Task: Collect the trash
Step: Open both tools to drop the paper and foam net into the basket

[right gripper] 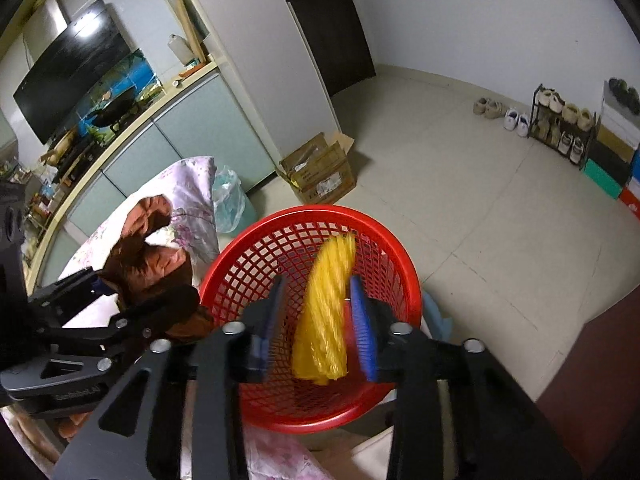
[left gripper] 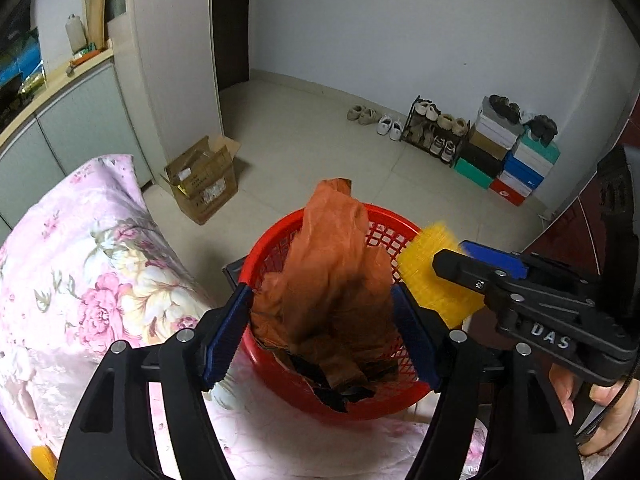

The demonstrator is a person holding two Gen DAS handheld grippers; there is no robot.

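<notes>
A red mesh basket [left gripper: 272,240] [right gripper: 400,248] sits on floral bedding right under both grippers. My left gripper [left gripper: 322,320] holds a crumpled brown plastic bag [left gripper: 336,264] upright between its blue pads, with the bag's lower end down in the basket. The right wrist view shows this left gripper [right gripper: 136,284] and the brown bag [right gripper: 148,256] at the basket's left rim. My right gripper [right gripper: 318,284] [left gripper: 468,260] stands open over the basket. A blurred yellow wrapper [right gripper: 326,312] [left gripper: 436,276] hangs loose between its fingers, with a gap on the left side.
Pink floral bedding [left gripper: 88,264] lies to the left. On the tiled floor beyond stand an open cardboard box [left gripper: 204,184], a shoe rack [left gripper: 436,132] and stacked shoe boxes [left gripper: 516,160]. A pale plastic bag [right gripper: 228,196] lies by the bedding. A dark red cabinet [right gripper: 600,360] is at the right.
</notes>
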